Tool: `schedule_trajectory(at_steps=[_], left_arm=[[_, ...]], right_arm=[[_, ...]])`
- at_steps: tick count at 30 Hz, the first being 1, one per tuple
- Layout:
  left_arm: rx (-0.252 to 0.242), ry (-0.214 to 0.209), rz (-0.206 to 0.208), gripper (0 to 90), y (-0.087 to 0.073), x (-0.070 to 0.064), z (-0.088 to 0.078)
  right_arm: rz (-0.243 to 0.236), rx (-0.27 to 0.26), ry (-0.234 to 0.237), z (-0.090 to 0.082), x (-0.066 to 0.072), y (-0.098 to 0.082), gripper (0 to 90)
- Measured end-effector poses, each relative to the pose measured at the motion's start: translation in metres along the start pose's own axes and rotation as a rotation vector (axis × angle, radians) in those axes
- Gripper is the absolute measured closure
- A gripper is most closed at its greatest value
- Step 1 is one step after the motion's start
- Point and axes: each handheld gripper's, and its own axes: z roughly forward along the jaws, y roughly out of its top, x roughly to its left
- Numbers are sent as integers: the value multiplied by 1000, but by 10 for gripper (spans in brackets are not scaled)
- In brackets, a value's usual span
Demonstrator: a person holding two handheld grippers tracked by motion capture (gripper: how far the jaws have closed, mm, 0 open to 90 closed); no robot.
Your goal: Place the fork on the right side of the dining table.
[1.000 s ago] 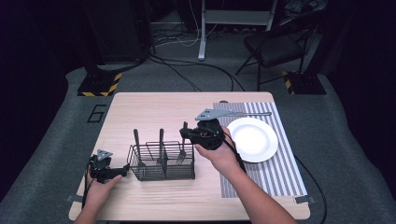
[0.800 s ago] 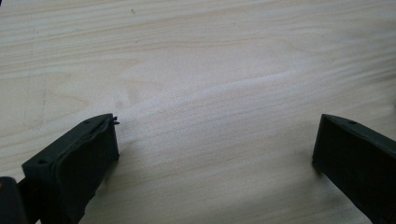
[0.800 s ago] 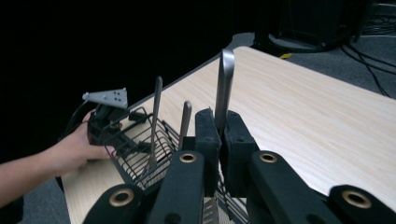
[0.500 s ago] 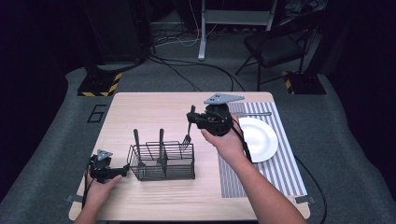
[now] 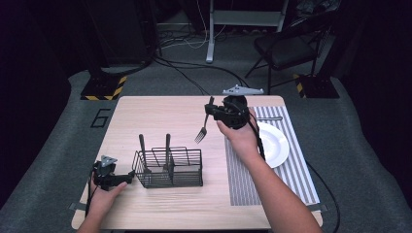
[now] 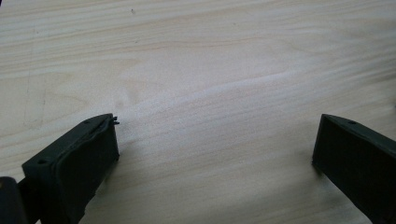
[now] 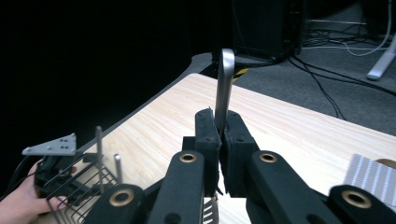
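I have the right gripper (image 5: 212,112) clenched on the fork (image 5: 203,124), which hangs tines-down in the air above the surface (image 5: 160,114), beyond and to the right of the wire basket (image 5: 169,166). In the right gripper view, the fork handle (image 7: 224,88) rises between the closed pads. The left gripper (image 5: 127,177) rests released just left of the basket, jaws apart over bare wood. Two utensil handles stand upright in the basket. Right of the basket lie a striped mat (image 5: 291,167) and a white plate (image 5: 276,145). Beyond the surface, grey floor carries cables and a black chair (image 5: 286,48).
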Motion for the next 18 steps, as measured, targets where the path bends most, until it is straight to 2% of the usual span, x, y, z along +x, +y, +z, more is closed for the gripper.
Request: schedule_trajectory(at_steps=[11, 18], left_arm=[[0, 0, 0, 0, 0, 0, 0], [0, 0, 1, 0, 0, 0, 0]], right_arm=[[24, -13, -70, -10, -18, -3, 867], [33, -13, -99, -16, -22, -14, 867]])
